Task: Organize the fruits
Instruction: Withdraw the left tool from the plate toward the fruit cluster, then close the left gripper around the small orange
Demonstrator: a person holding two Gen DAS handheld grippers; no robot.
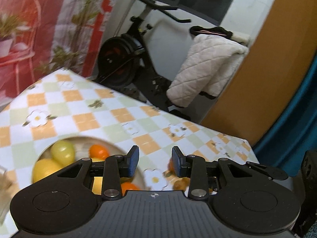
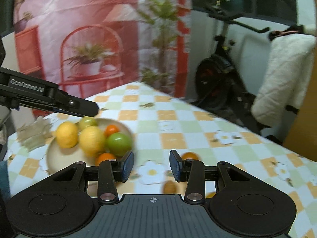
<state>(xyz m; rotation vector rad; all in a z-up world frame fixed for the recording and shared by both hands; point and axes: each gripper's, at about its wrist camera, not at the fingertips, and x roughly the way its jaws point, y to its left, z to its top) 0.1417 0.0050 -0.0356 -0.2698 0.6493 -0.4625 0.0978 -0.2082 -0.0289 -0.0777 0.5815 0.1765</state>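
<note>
Left gripper: I see my left gripper (image 1: 155,161) with its blue pads parted wide and nothing between them; it hangs over the table beside the plate, and from the right wrist view it shows as a black bar (image 2: 65,102) reaching in above the plate's far side
Right gripper: my right gripper (image 2: 151,165) is spread just as wide and holds nothing; a white printed flower on the cloth sits between its fingers
Plate: a beige plate (image 2: 59,158) rests on the left part of the table, just left of my right gripper's left finger
Fruit on plate: two yellow lemons (image 2: 67,134) side by side, a green round fruit (image 2: 118,143) touching the nearer lemon, a pale green fruit (image 2: 88,122) at the back, a small orange (image 2: 111,130) behind the green one, and another orange (image 2: 106,157) at the near rim
Loose fruit: one orange (image 2: 190,155) lies on the cloth just behind my right finger, off the plate; a small brownish fruit (image 2: 170,187) sits near the gripper body, too blurred to name
Table: covered in a checked cloth (image 2: 178,117) of orange, green and white with daisies
Background: an exercise bike (image 1: 122,59) with a white quilted coat (image 1: 202,69) draped over it, and a red printed backdrop (image 2: 89,29)
</note>
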